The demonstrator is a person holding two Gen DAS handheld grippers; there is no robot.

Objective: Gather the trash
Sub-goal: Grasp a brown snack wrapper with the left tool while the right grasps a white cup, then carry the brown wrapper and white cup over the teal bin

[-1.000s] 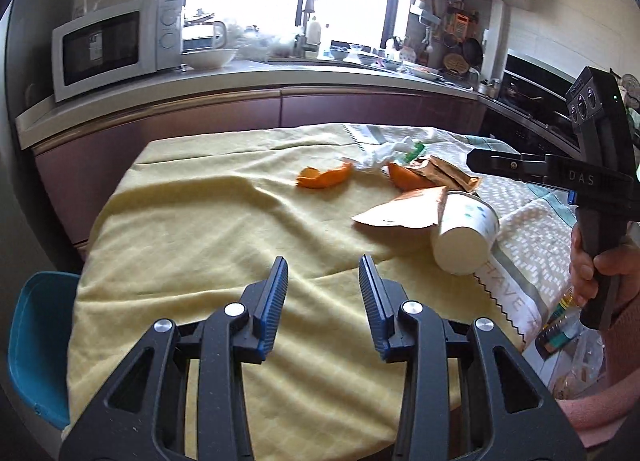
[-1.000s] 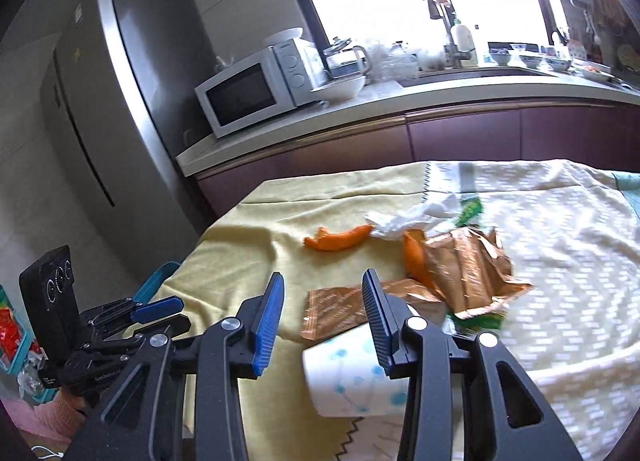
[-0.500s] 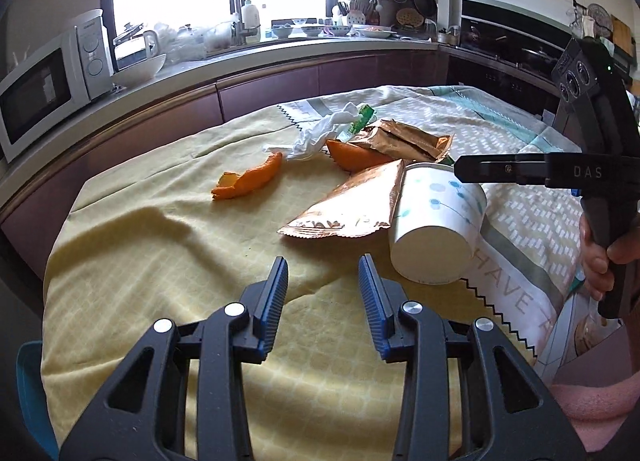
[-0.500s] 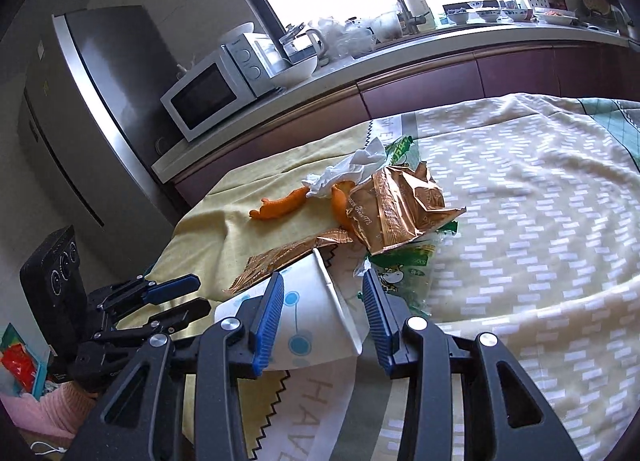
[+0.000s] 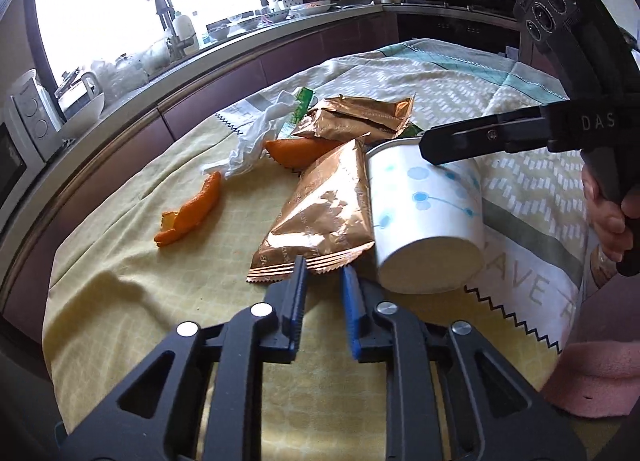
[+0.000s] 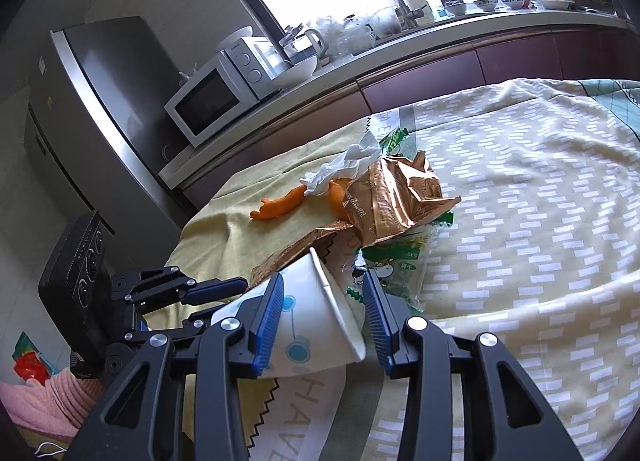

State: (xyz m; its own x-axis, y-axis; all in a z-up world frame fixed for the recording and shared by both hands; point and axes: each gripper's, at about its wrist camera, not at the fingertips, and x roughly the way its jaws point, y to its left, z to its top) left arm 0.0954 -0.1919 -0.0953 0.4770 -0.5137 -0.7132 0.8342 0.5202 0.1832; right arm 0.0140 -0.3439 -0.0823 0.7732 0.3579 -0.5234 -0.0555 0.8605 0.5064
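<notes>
- Bench (image 5: pixel 120 301), under a yellow checked cloth with a patterned runner on the right half, carried all the trash in one cluster near its middle.
- Paper cup (image 5: pixel 424 217), white with pale blue dots, lay on its side on the runner, base toward the left camera, open mouth toward the litter.
- Change over the last second: both wrist views closed in on the cluster. The right tongs (image 6: pixel 322 319), a second ago short of the cup, now straddled its body, blades spread either side; contact with the cup wall I could not tell.
- The left tongs (image 5: pixel 323 303), earlier over bare cloth, now stood with a gap between the blades, tips just at the crimped end of the near gold foil wrapper (image 5: pixel 320 213), nothing pinched.
- Judgement: cup pickup imminent on the right, wrapper likely next on the left; no item collected yet.
- Second gold wrapper (image 5: pixel 360 119), crumpled, lay behind the first, over a green printed packet (image 6: pixel 392 261).
- White tissue (image 5: pixel 260 137), crumpled, lay beside the wrappers.
- Two orange peel pieces: one (image 5: pixel 188 213) alone on the left, one (image 5: pixel 300 149) tucked against the near wrapper.
</notes>
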